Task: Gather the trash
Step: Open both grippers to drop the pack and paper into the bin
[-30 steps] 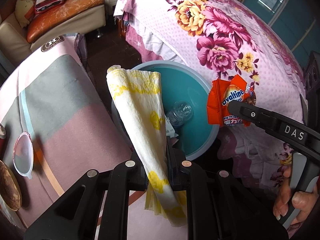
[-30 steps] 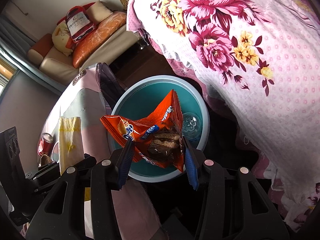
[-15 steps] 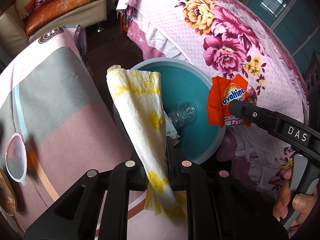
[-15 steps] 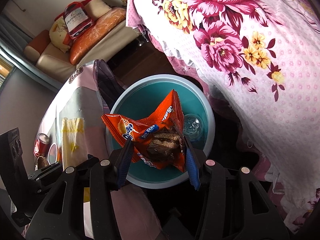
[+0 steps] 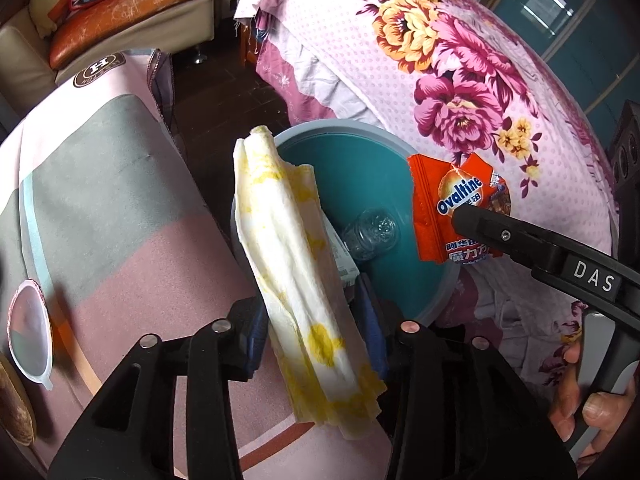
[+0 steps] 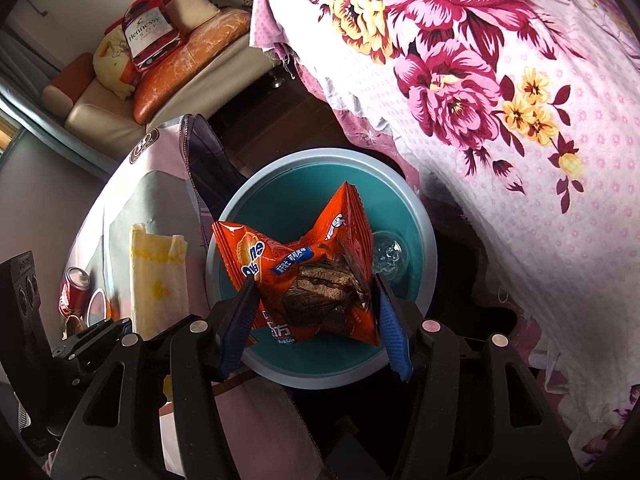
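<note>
Under me is a table [image 5: 104,216] draped in a soft cloth banded grey and pink, its far corner hanging down beside a round teal bin [image 5: 360,168] with a pale grey rim on dark floor. A bed with a quilted pink floral spread [image 5: 460,92] rises past the bin's far edge, and a leather sofa [image 6: 120,104] with orange cushions fills the far room corner.

A second ago my left gripper [image 5: 314,338] was clamped tight on the folded paper towel [image 5: 296,280]; its jaws have just been opening, and now stand spread with the towel loose between them, tilting over the bin's near rim. My right gripper [image 6: 316,308] has also just been opening: the orange Ovaltine wrapper [image 6: 304,264] hangs between the blue ribbed pads over the bin's middle, and I cannot tell whether they still pinch it.

The towel is soft, white with yellow blotches; the wrapper is glossy, crinkled foil. A clear plastic bottle [image 5: 370,234] lies on the bin's bottom.
</note>
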Demonstrator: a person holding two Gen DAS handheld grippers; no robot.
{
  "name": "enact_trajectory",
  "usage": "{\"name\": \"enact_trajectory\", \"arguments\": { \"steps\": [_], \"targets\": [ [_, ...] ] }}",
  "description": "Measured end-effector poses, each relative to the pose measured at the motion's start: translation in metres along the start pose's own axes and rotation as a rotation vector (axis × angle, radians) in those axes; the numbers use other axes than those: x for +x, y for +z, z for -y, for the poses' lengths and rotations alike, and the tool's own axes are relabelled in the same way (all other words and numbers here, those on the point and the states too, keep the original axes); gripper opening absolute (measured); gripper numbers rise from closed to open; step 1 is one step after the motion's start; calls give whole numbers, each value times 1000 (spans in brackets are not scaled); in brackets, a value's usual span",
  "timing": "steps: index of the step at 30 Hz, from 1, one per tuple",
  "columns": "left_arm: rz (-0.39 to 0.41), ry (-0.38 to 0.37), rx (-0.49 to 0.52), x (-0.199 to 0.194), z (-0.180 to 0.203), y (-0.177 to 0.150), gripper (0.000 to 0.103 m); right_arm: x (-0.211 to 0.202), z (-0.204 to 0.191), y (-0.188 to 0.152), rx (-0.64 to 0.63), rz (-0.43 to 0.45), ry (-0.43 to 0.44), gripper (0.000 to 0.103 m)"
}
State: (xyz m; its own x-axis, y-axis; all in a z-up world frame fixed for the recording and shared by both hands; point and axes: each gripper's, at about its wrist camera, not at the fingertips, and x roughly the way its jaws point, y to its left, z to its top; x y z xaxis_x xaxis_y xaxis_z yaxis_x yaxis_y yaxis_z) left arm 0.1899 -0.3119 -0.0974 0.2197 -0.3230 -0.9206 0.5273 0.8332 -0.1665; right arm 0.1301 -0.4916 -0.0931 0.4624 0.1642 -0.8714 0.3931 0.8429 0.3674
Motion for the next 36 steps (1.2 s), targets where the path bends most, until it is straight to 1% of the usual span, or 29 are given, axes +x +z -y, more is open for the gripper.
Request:
{"name": "enact_trajectory", "arguments": {
  "steps": [1,2,4,9,11,13,15,18,21,25,29,36],
  "targets": [
    [23,18,1,-3,0,0,82,0,-1,0,0,-1,-2,55],
    [46,27,3,-6,0,1,85,0,0,1,1,-2,-4,55],
    [54,26,8,-8,-1,2,86,1,0,2,3,-4,-9,55],
    [34,24,-17,-5,-10,0,89,5,-2,3,4,-11,-15,57],
    [24,20,-28,-3,-14,-2,89,6,-4,3,1,-14,-19,62],
    [21,19,-35,-3,-17,-5,89,8,-7,3,-1,-20,-20,72],
    [21,16,-43,-4,-21,-7,89,9,-10,3,2,-27,-19,73],
    [23,7,-59,-8,-26,-10,90,10,-15,1,6,-38,-17,78],
    [28,4,-69,-13,-30,-15,91,8,-22,-2,1,-43,-26,79],
    [30,-10,-87,-22,-38,-24,92,4,-31,-8,-7,-52,-37,84],
    [38,-22,-112,-34,-50,-37,92,0,-44,-18,-23,-61,-44,84],
    [68,-10,-167,-62,-80,-66,93,-6,-77,-39,-69,-85,-41,85]
  ]
}}
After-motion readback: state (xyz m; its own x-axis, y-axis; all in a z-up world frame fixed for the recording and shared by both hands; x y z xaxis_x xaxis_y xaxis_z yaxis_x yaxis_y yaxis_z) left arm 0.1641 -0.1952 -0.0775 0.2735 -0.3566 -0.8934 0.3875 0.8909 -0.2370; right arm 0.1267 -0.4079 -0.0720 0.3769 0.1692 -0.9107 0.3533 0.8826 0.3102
